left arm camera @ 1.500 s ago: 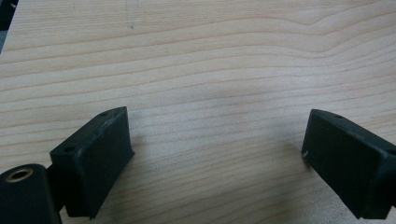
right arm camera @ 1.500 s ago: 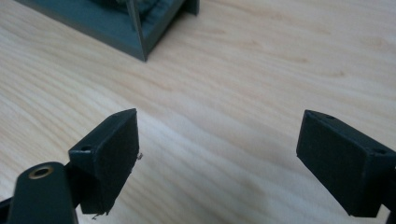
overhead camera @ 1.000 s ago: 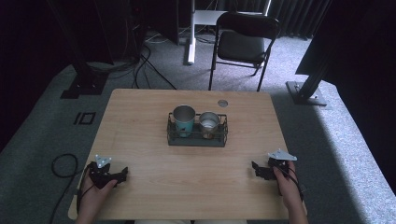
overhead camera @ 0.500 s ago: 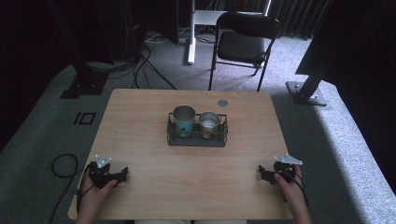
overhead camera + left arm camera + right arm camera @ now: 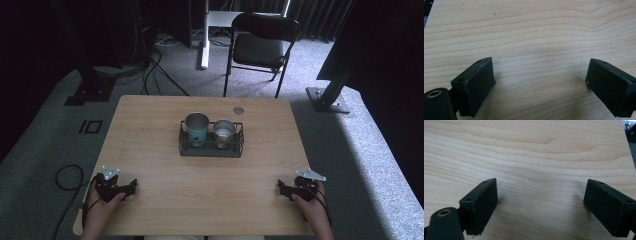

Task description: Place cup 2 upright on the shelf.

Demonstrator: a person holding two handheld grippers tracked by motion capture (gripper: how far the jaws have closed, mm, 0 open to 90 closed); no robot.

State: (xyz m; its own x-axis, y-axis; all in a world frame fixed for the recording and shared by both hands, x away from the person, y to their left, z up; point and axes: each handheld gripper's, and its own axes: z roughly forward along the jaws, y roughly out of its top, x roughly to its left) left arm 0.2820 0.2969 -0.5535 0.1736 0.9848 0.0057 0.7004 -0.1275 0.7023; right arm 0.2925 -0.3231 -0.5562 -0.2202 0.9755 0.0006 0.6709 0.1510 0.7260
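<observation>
Cups: 2, one teal (image 5: pixel 196 128), one metal (image 5: pixel 224 133). Wire rack (image 5: pixel 211 149): 1. Table (image 5: pixel 210 195): 1. Chair (image 5: pixel 264 42): 1. Grippers: 2, left (image 5: pixel 131 187), right (image 5: pixel 281 189). Round table grommet (image 5: pixel 238 110): 1.

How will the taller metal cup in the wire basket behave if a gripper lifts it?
The taller metal cup looks thin-walled, so probably light and stiff. Its smooth, shiny wall may slip between the fingers. It stands above the wire basket rim, close beside the shorter cup, so a tilted pull might knock that.

Black folding chair (image 5: pixel 264 46) and floor cables (image 5: pixel 159 65) beyond the wooden table (image 5: pixel 150 125).
</observation>
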